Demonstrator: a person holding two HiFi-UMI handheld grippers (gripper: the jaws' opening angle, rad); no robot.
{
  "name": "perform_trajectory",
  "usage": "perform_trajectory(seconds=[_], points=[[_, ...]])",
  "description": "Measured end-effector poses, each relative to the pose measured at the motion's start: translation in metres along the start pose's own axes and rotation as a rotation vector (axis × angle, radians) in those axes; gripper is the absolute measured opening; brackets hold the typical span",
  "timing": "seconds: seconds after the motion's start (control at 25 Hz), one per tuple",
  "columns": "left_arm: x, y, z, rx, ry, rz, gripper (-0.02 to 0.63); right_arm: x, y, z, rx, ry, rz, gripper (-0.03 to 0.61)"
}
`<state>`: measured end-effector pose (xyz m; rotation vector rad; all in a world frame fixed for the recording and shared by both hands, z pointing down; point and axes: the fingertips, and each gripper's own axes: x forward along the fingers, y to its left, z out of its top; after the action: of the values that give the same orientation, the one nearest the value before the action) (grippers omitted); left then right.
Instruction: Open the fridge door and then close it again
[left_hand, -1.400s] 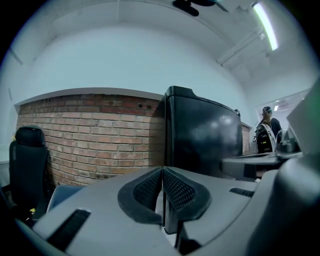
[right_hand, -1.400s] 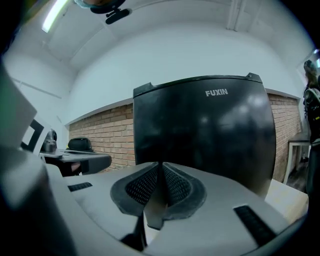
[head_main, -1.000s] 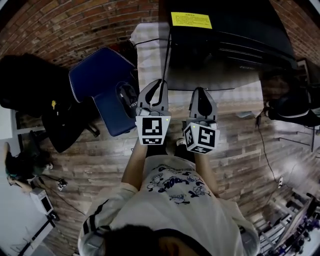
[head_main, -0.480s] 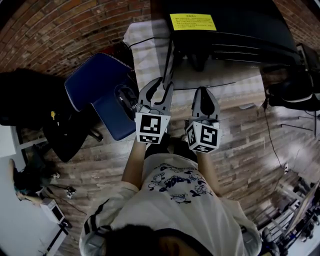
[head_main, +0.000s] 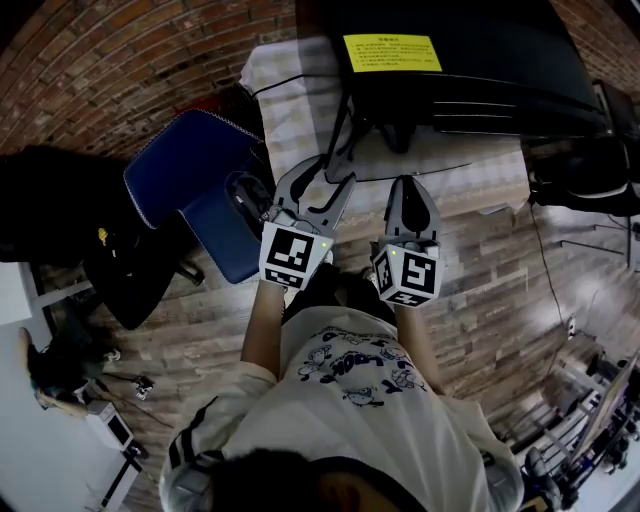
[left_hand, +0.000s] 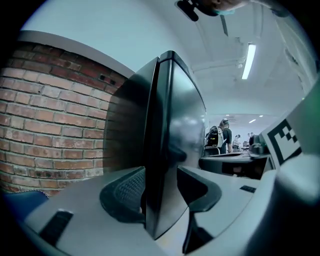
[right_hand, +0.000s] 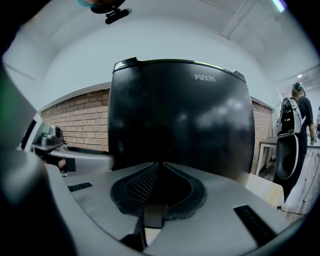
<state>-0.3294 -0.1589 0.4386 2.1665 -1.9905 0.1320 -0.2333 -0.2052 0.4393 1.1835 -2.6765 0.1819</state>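
The black fridge (head_main: 450, 60) with a yellow label on top stands on a checked-cloth table (head_main: 480, 180). Its door stands slightly ajar, and the thin door edge (head_main: 340, 130) points toward me. In the left gripper view that door edge (left_hand: 159, 150) runs upright between the two pads. My left gripper (head_main: 329, 170) is opening, its jaws spread wide on either side of the edge with a gap on the right side. My right gripper (head_main: 411, 185) is shut with nothing in it, a little short of the fridge's glossy front (right_hand: 180, 125).
A blue chair (head_main: 190, 180) stands left of the table, by the brick wall (head_main: 120, 60). Dark bags (head_main: 60, 200) lie farther left on the wood floor. A cable (head_main: 535, 290) runs across the floor at right. A person with a backpack (right_hand: 295, 130) stands far off.
My left gripper's jaws have gone from shut to wide apart, now straddling the door edge. The right gripper stays shut and has sunk slightly.
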Motion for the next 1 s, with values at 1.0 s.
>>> perform_trajectory(seconds=[1.0], points=[[0.013, -0.001, 0.003, -0.016, -0.016, -0.070, 0.198, -0.005, -0.007, -0.006, -0.007, 0.019, -0.025, 0.043]])
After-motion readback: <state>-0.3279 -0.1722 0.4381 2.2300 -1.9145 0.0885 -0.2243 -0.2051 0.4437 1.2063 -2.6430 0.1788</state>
